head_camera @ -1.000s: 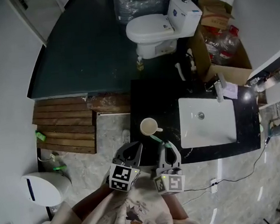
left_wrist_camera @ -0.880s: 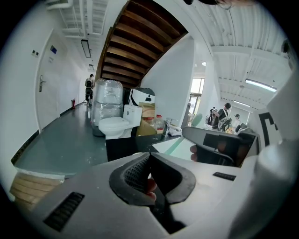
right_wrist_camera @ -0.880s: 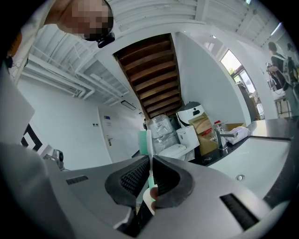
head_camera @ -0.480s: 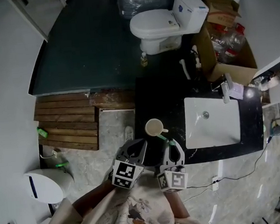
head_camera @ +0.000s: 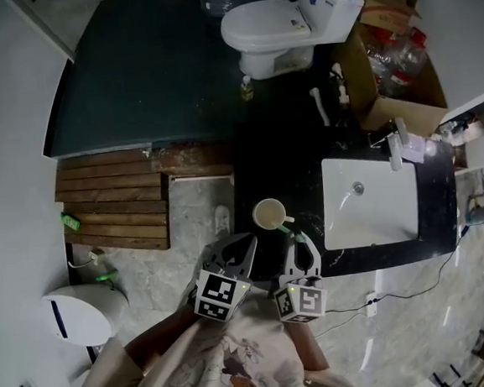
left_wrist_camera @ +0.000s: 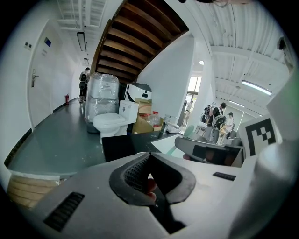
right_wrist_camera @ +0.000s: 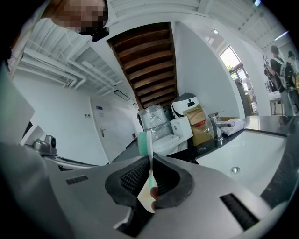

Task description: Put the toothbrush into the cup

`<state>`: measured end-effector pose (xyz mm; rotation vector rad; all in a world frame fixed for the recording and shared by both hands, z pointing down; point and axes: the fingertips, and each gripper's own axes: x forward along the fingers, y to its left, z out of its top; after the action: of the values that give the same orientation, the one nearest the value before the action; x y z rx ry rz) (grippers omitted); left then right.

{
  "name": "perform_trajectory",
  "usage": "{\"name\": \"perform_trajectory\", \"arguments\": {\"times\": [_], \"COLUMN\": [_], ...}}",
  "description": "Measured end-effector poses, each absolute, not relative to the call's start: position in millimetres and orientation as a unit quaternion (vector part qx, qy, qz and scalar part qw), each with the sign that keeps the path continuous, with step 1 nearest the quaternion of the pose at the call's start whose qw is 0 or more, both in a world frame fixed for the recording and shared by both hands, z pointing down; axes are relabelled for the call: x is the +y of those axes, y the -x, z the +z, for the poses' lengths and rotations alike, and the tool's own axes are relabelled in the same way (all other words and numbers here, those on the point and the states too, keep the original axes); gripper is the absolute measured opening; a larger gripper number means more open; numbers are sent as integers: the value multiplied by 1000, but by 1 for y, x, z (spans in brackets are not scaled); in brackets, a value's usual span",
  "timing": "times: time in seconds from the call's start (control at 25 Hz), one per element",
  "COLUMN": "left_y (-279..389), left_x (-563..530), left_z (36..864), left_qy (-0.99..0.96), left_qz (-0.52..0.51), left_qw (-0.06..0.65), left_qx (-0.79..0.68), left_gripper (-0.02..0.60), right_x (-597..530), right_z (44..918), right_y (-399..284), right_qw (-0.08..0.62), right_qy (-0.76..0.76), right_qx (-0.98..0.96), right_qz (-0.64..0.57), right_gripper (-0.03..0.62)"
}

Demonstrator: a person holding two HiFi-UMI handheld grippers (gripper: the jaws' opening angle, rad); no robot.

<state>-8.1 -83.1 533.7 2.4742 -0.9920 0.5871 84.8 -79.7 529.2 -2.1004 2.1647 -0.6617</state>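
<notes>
A cream cup [head_camera: 269, 215] with a handle stands on the black counter [head_camera: 277, 156], left of the white sink. My right gripper [head_camera: 299, 242] sits just below and right of the cup. It is shut on a green and white toothbrush [head_camera: 289, 236] whose head points toward the cup. In the right gripper view the toothbrush [right_wrist_camera: 149, 158] stands upright, pinched between the pads of the gripper [right_wrist_camera: 150, 162], bristles at the top. My left gripper [head_camera: 242, 249] hovers at the counter's front left corner. Its jaws meet with nothing between them in the left gripper view [left_wrist_camera: 149, 156], where the cup is hidden.
A white sink [head_camera: 370, 211] with a faucet [head_camera: 398, 145] fills the counter's right part. Beyond the counter are a toilet [head_camera: 265, 26] and a cardboard box of bottles [head_camera: 394, 57]. Wooden slats [head_camera: 113, 208] and a white bin [head_camera: 80, 316] lie to the left.
Both grippers have crept slightly closer to the cup, the right one still holding the toothbrush. The head view has shifted a little.
</notes>
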Motion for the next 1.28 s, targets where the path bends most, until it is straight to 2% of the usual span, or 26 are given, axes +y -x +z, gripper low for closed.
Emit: {"name": "perform_trajectory", "arguments": {"times": [0.96, 1.04, 1.12, 1.28], "left_y": [6, 8, 10, 12], "left_x": [-93, -94, -95, -97], "left_z": [546, 546, 547, 547], "left_qy": [-886, -886, -885, -885], "left_qz": [233, 232, 232, 231], "left_qw": [207, 207, 208, 210], "left_qx": [-344, -344, -345, -345], "left_gripper": [6, 6, 6, 6], "right_x": [-104, -104, -104, -105], "right_z": [586, 588, 590, 595], "right_y": [-80, -79, -77, -76], "right_qw": [-36, -38, -42, -49], "right_qy": [671, 671, 669, 670], "right_qx": [696, 695, 695, 694], "right_qz": [-253, -255, -258, -260], "right_gripper": [35, 47, 97, 114]}}
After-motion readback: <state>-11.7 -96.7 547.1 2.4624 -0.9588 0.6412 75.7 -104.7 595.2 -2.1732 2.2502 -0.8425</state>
